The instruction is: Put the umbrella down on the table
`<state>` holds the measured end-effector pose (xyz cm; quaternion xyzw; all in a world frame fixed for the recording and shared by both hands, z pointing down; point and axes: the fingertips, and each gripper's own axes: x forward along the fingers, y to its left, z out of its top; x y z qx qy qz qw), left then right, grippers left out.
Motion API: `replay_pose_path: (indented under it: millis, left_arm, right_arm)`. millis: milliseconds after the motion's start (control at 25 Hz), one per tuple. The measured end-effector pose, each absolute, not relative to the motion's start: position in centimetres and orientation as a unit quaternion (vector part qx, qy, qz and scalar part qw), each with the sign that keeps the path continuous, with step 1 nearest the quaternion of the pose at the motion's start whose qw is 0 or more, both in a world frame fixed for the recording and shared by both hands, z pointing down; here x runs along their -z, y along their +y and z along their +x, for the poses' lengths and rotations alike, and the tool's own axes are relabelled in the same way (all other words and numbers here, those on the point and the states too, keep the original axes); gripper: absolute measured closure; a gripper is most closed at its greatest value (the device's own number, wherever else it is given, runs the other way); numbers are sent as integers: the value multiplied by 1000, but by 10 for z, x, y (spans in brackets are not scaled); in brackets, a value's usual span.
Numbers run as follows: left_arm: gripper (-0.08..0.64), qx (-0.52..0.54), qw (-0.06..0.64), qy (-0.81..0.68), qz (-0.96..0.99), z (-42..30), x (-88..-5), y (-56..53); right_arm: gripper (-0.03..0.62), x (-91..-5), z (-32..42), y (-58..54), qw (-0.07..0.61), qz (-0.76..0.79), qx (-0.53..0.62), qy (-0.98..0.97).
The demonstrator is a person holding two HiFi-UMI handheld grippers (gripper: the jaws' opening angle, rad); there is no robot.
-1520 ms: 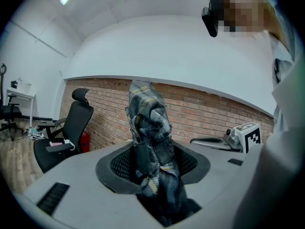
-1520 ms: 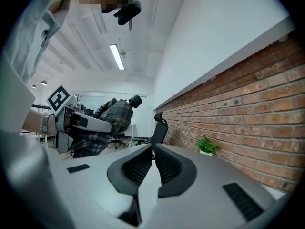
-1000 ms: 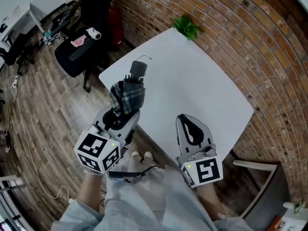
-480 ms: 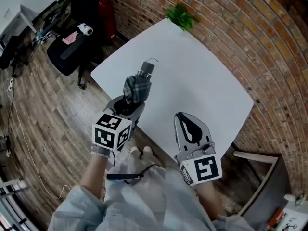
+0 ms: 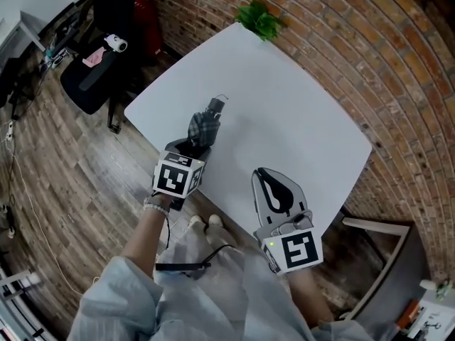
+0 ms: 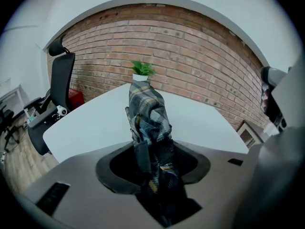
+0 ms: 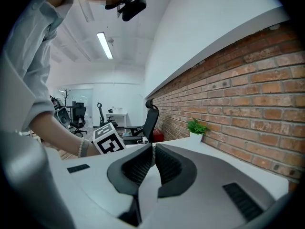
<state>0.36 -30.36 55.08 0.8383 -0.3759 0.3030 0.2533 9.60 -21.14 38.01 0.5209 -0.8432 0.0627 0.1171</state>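
Observation:
My left gripper [image 5: 193, 145] is shut on a folded plaid umbrella [image 5: 203, 126], gripped by its fabric. The umbrella's dark handle end with a thin strap [image 5: 216, 105] points away from me, low over the white table [image 5: 298, 112] near its left front edge; I cannot tell whether it touches the top. In the left gripper view the umbrella [image 6: 148, 113] rises out of the left gripper [image 6: 155, 162], between the two dark jaws. My right gripper [image 5: 274, 192] hangs over the table's near edge, shut and holding nothing; its ribbed pads [image 7: 143, 166] meet.
A small green plant [image 5: 259, 21] stands at the table's far corner against the brick wall. A black office chair [image 5: 89, 84] stands on the wood floor to the left. A grey cabinet [image 5: 387, 275] sits low at the right.
My left gripper has sunk towards the table and tipped forward with the umbrella in it. The right gripper has barely shifted.

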Motion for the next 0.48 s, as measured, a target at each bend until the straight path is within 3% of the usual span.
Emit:
replay_pose_path:
  millis: [480]
  left_arm:
    - [311,-378,282,-376,798,9,-600,-313]
  right_arm:
    - [543,-401,109,-207,140,528,-82,-833]
